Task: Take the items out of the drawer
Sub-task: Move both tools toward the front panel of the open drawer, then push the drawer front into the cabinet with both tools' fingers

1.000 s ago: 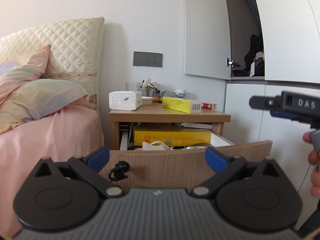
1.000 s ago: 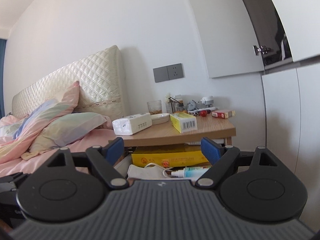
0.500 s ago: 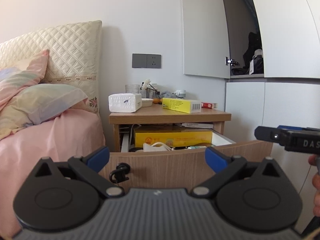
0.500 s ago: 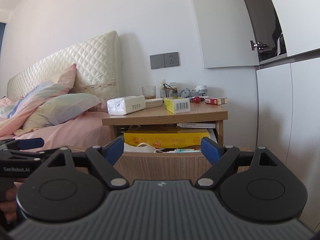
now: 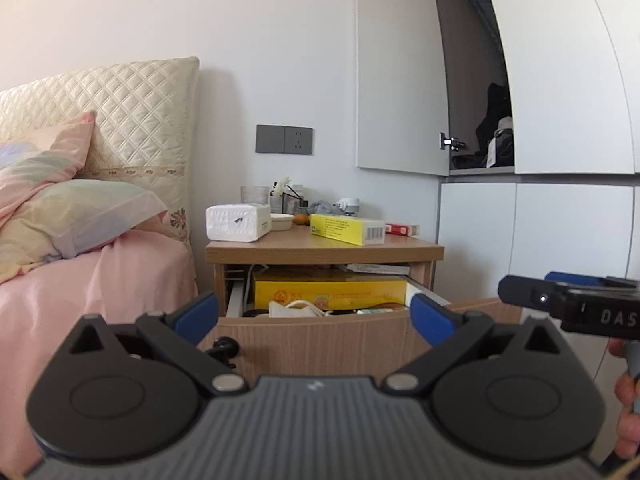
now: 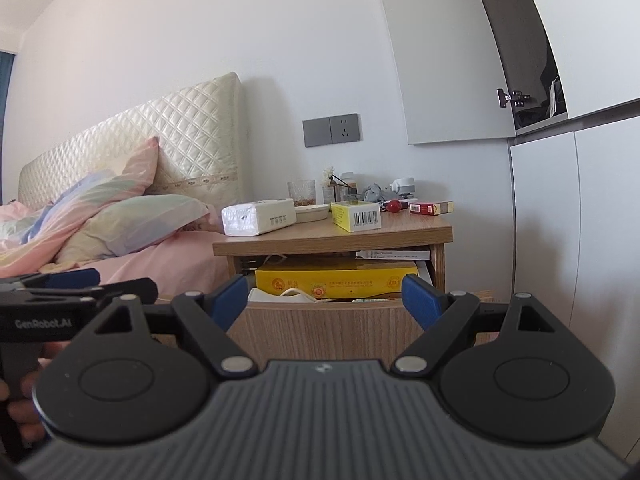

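1. Fingers of both grippers are spread wide and hold nothing: the left gripper [image 5: 314, 314] and the right gripper [image 6: 322, 296] hang side by side in front of the open drawer [image 5: 320, 342], well short of its contents.
2. Items sit low behind the drawer's wooden front: a long yellow box [image 5: 330, 290] at the back, a white strap-like bundle [image 5: 294, 308] and small packets just in front of it.
3. One likely fault: a level approach would drive the fingers into the drawer front, since the items lie below its top edge.
4. Room above is tight; the nightstand top [image 6: 332, 240] overhangs the back of the drawer, so a tall lift of the box could catch its underside.
5. Loose cord on the bundle may snag neighbouring packets and drag them out.
6. Sideways, the bed [image 5: 100, 276] crowds the left and the white cabinet [image 5: 532, 236] the right; the two grippers themselves are close enough to collide.
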The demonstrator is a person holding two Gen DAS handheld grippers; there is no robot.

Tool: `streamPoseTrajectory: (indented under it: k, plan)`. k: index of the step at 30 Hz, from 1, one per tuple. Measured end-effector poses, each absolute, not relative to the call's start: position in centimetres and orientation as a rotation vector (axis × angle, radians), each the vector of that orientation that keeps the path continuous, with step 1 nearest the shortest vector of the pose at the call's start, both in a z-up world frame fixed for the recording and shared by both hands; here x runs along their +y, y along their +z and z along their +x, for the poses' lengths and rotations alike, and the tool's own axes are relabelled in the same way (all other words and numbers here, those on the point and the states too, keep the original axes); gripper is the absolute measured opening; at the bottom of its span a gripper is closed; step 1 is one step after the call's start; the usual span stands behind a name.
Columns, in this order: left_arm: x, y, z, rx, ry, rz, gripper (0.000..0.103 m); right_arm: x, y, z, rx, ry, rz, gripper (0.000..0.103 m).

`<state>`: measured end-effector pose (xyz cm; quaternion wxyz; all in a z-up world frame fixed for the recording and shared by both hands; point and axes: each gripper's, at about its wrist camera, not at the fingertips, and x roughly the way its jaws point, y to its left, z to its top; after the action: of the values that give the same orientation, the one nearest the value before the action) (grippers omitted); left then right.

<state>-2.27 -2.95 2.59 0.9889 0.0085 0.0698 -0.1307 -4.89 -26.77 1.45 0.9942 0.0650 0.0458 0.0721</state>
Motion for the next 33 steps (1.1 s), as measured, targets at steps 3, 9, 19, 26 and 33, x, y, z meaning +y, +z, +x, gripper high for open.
streamPoseTrajectory:
  k: [3, 9, 19, 26, 33]
  plan:
    - [-3.5, 2.4, -2.4, 0.135, -0.269, 0.033, 0.103, -27.0, 1.4, -5.5, 0.083, 0.14, 0.124, 0.086]
    - [-4.1, 1.6, -1.9, 0.144, -0.248, 0.065, 0.103, -27.7, 1.0, -5.9, 0.094, 0.134, 0.123, 0.086]
    - [-4.0, 0.0, -0.9, 0.159, -0.219, 0.097, 0.101, -28.1, -1.3, -5.0, 0.082, 0.105, 0.096, 0.085]
    - [-3.8, -1.7, 0.0, 0.157, -0.215, 0.113, 0.084, -28.5, -4.2, -4.4, 0.036, 0.084, 0.109, 0.068]
    - [-3.1, -3.9, 1.2, 0.173, -0.158, 0.059, 0.067, -28.7, -6.5, -3.2, 0.052, 0.11, 0.138, 0.039]
